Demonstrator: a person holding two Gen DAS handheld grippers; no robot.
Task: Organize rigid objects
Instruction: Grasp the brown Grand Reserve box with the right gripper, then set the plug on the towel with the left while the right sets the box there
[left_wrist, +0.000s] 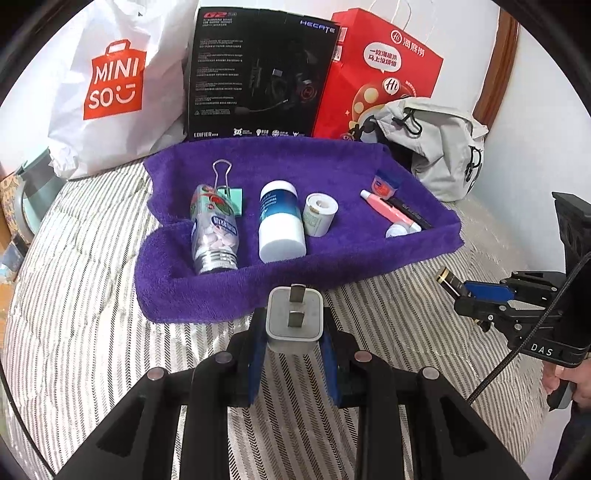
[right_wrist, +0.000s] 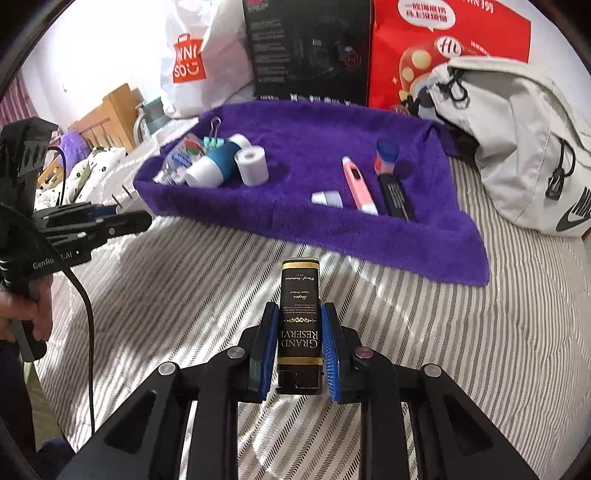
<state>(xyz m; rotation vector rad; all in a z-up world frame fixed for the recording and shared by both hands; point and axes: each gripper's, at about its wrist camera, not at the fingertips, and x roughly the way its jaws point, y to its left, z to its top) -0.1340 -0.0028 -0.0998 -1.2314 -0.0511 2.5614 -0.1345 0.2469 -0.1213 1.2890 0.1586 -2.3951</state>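
Note:
My left gripper (left_wrist: 294, 325) is shut on a white plug adapter (left_wrist: 294, 319), prongs facing forward, just short of the near edge of the purple towel tray (left_wrist: 240, 291). My right gripper (right_wrist: 298, 332) is shut on a black and gold box (right_wrist: 298, 317) marked "Grand Reserve", held over the striped bedding in front of the tray (right_wrist: 406, 251). In the tray's left part lie a candy bottle (left_wrist: 214, 232), a binder clip (left_wrist: 225, 184), a blue and white bottle (left_wrist: 279, 221) and a small white roll (left_wrist: 320, 214). Its right part holds a pink tube (left_wrist: 388, 210), a small jar (left_wrist: 386, 183) and a black stick (left_wrist: 410, 212).
Behind the tray stand a white Miniso bag (left_wrist: 110, 88), a black headset box (left_wrist: 258, 74) and a red paper bag (left_wrist: 384, 70). A grey backpack (right_wrist: 517, 147) lies at the tray's right. A person's hand (right_wrist: 26, 310) holds the left gripper's handle; a black cable (right_wrist: 86, 314) hangs from it.

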